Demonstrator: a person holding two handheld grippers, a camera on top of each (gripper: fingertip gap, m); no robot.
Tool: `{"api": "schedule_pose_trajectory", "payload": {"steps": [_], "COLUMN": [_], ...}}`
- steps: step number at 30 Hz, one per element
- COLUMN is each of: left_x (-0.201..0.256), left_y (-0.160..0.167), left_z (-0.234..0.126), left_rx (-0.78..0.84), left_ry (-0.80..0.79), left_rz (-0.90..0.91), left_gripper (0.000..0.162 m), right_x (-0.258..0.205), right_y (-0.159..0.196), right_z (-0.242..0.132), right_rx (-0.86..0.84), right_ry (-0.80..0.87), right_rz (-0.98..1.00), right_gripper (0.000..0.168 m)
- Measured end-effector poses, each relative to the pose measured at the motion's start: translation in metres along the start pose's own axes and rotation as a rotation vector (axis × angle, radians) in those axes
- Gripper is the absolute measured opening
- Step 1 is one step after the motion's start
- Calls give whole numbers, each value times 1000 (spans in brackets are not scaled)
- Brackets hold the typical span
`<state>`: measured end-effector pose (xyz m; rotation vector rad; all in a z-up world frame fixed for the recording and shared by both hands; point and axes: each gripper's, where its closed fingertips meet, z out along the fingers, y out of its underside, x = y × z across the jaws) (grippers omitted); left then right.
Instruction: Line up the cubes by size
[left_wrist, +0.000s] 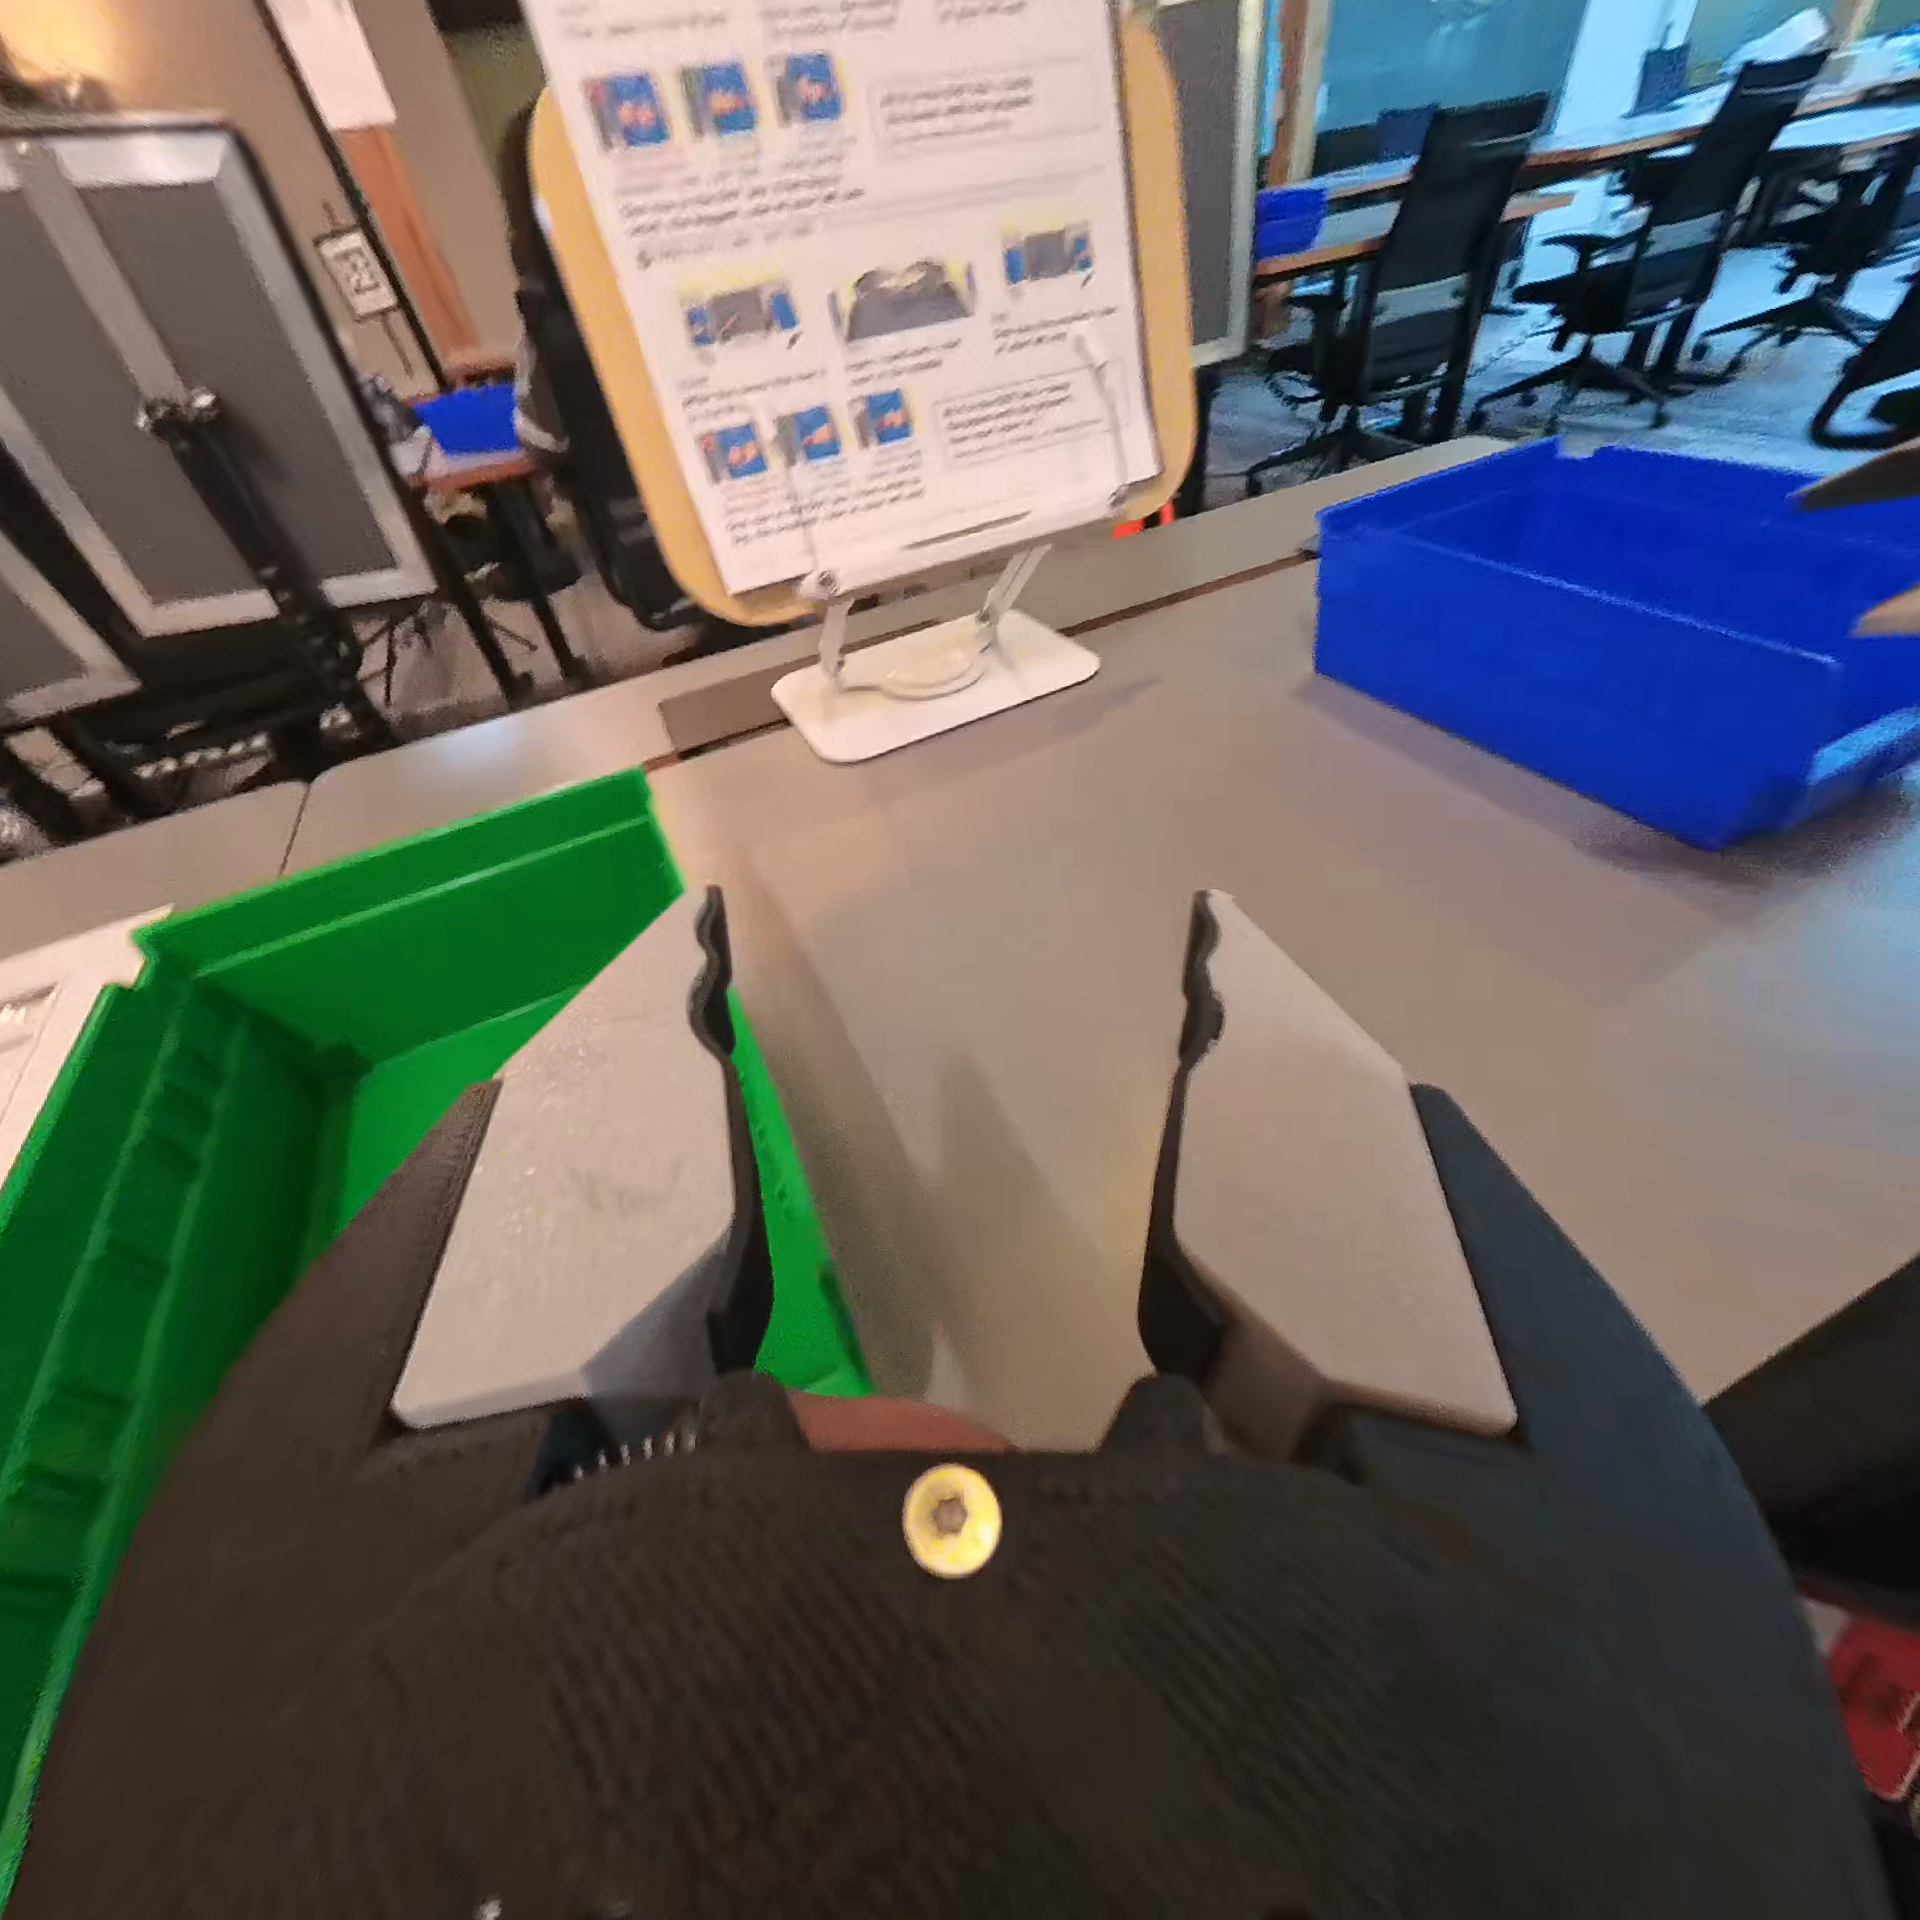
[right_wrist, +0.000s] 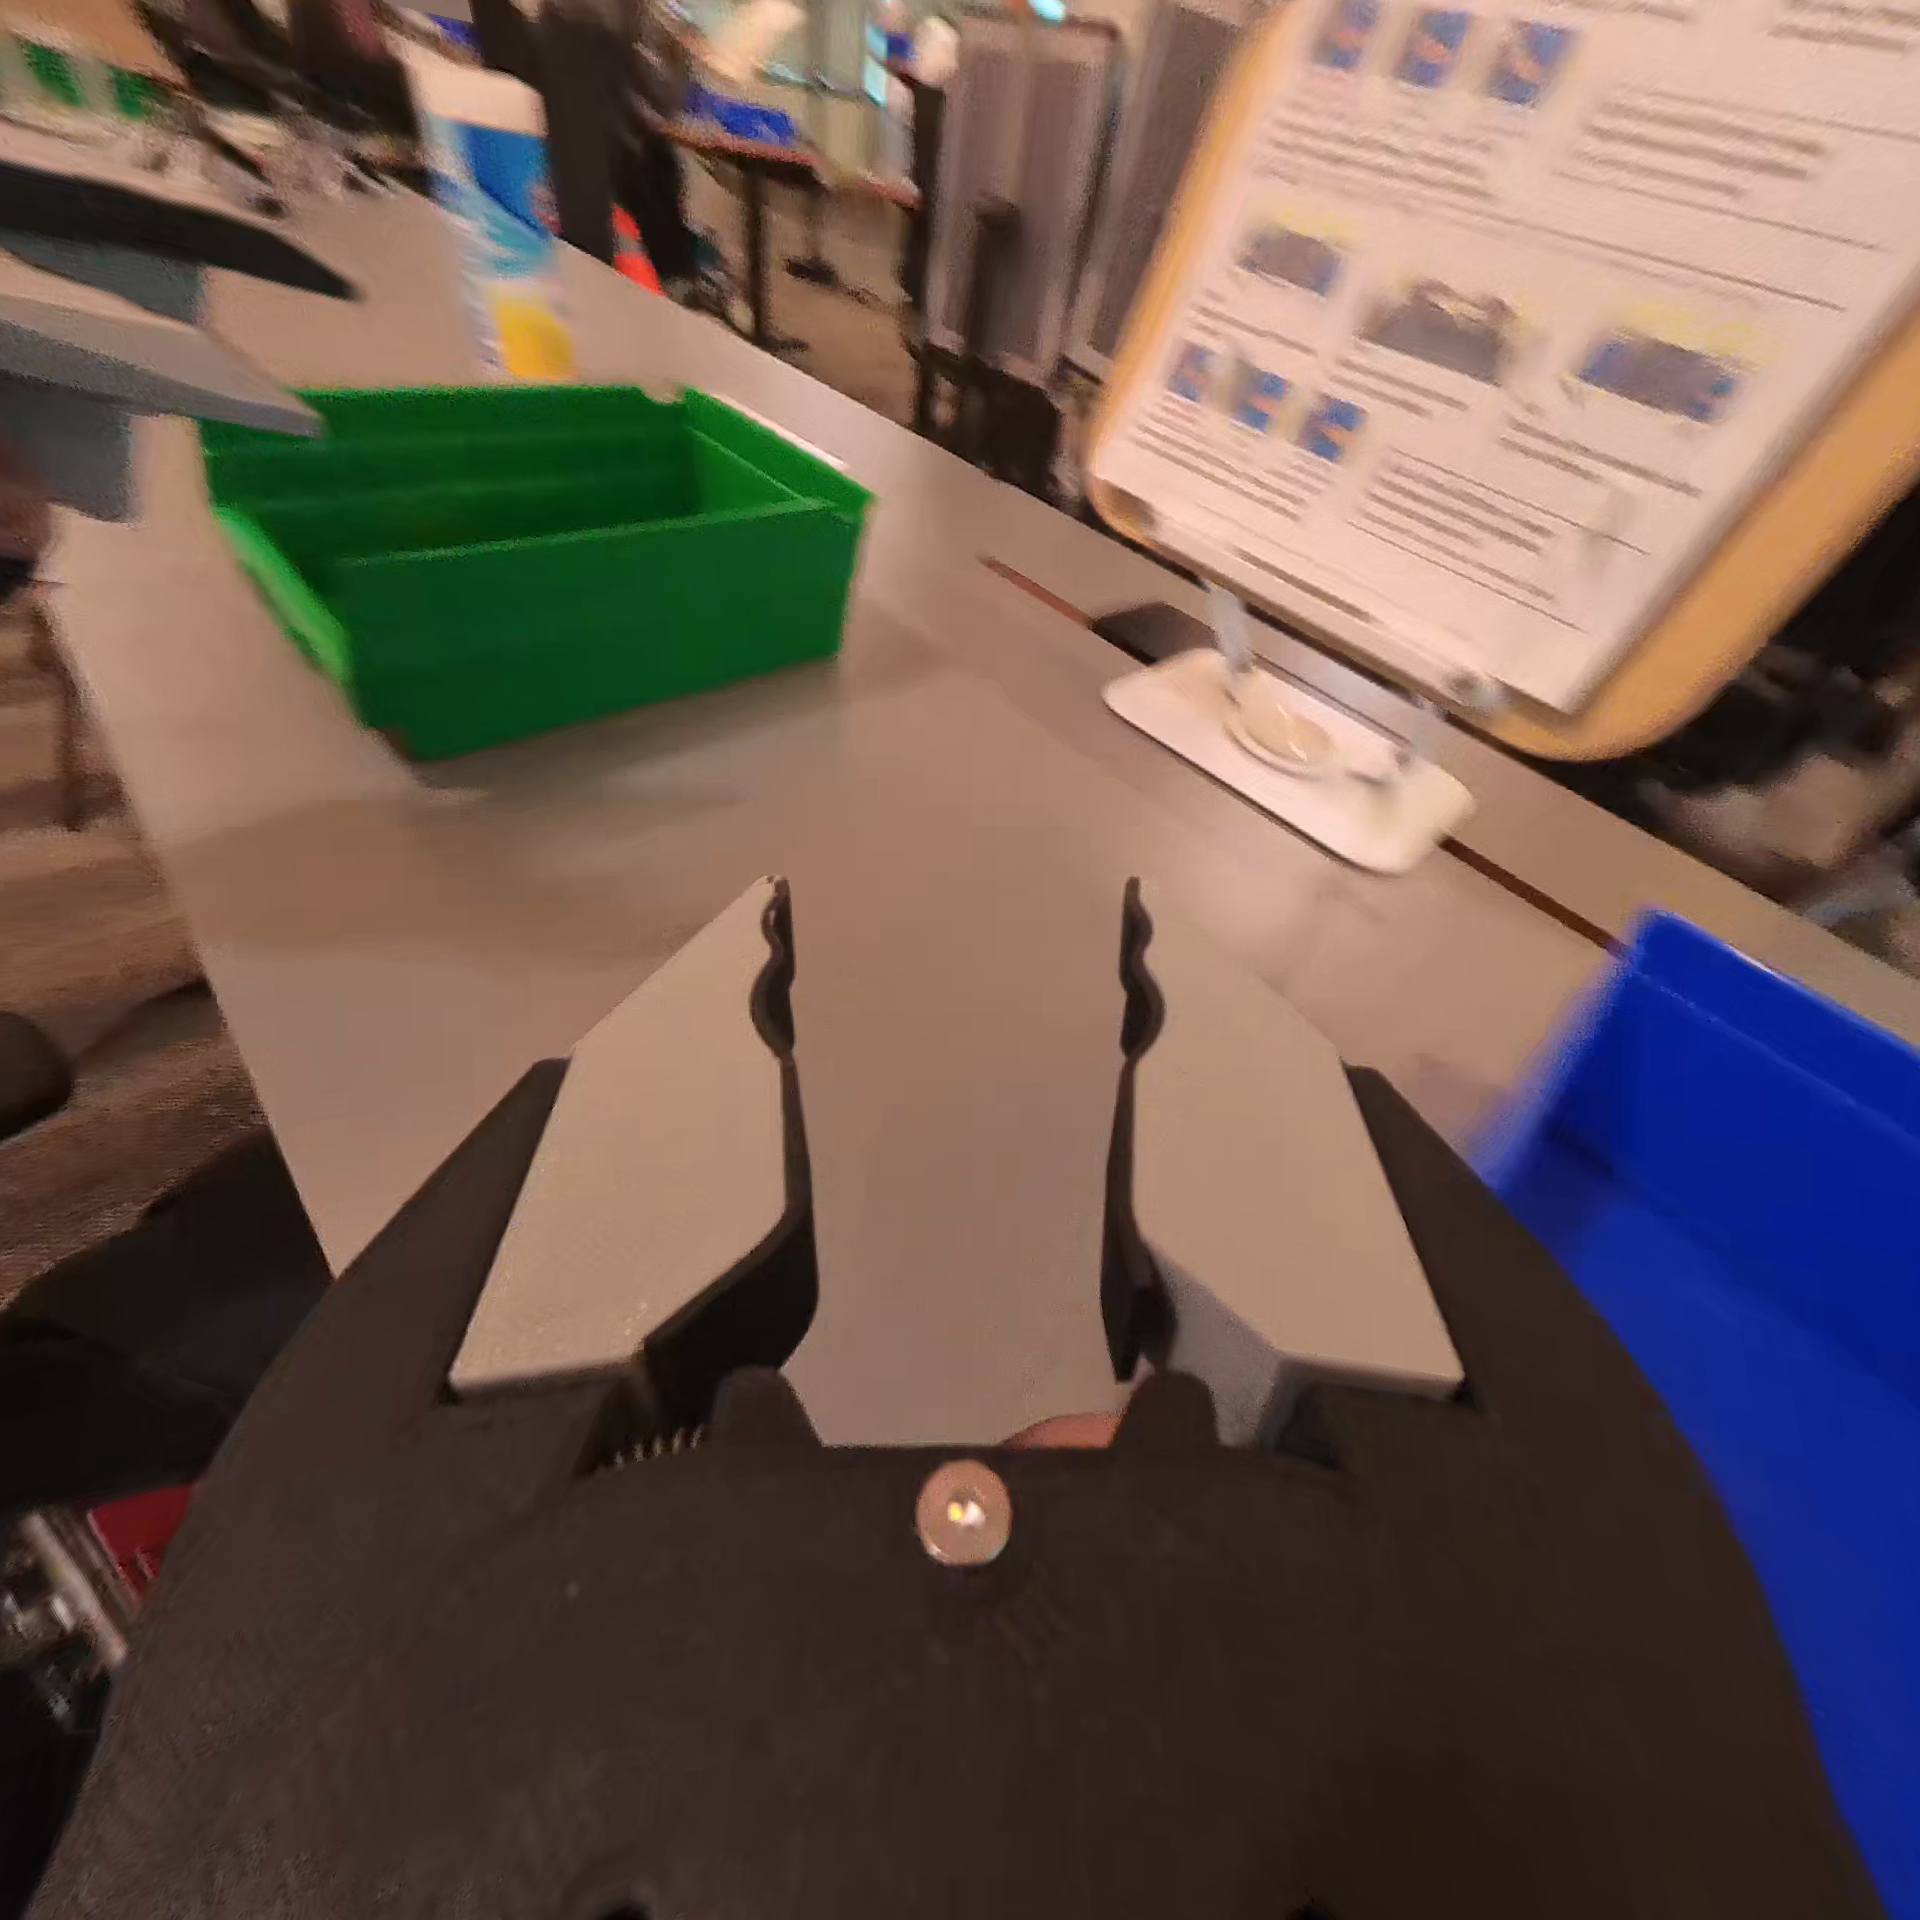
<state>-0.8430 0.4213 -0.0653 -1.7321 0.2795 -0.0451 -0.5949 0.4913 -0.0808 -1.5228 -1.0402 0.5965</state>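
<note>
- Left gripper (left_wrist: 956, 935): fingers spread apart, nothing between them, held over the tabletop (left_wrist: 1195, 935) at its left side, just beside the green bin (left_wrist: 416, 925).
- Right gripper (right_wrist: 954, 925): fingers likewise apart and empty, over bare tabletop near the blue bin (right_wrist: 1714, 1195) at the right edge.
- Cubes: none visible in either view — perhaps inside a bin, though I cannot tell.
- A page stand (left_wrist: 935, 675) sits at the far edge.
- Likely best: look into the bins first, then approach a cube squarely from above.

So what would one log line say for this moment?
left gripper: open, empty | right gripper: open, empty | green bin, blue bin on table | cubes: unseen
</note>
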Motion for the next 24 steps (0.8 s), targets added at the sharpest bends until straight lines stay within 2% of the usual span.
{"api": "schedule_pose_trajectory", "payload": {"steps": [2,4,7,12,16,19,24], "left_x": [12,18,11,-18,-16,0,14], "left_y": [-9,-10,-4,-1,-4,-5,-3], "left_z": [8,16,24,24,28,34,37], "left_rx": [18,20,3,1,27,25,16], "left_ry": [22,27,-3,-85,-63,-29,-2], "left_rz": [25,29,31,21,2,41,76], "left_gripper": [87,87,87,86,74,74,74], "right_x": [-16,-21,-18,-5,6,10,22], "right_y": [6,11,10,4,6,22,28], "right_z": [33,67,104,150,170,172,165], "right_rx": [10,36,114,138,173,128,149], "right_ry": [-32,-30,-22,-46,-2,10,-22], "right_rz": [-24,-14,-5,61,-34,-81,91], "right_gripper": [68,86,77,82,70,71,71]}}
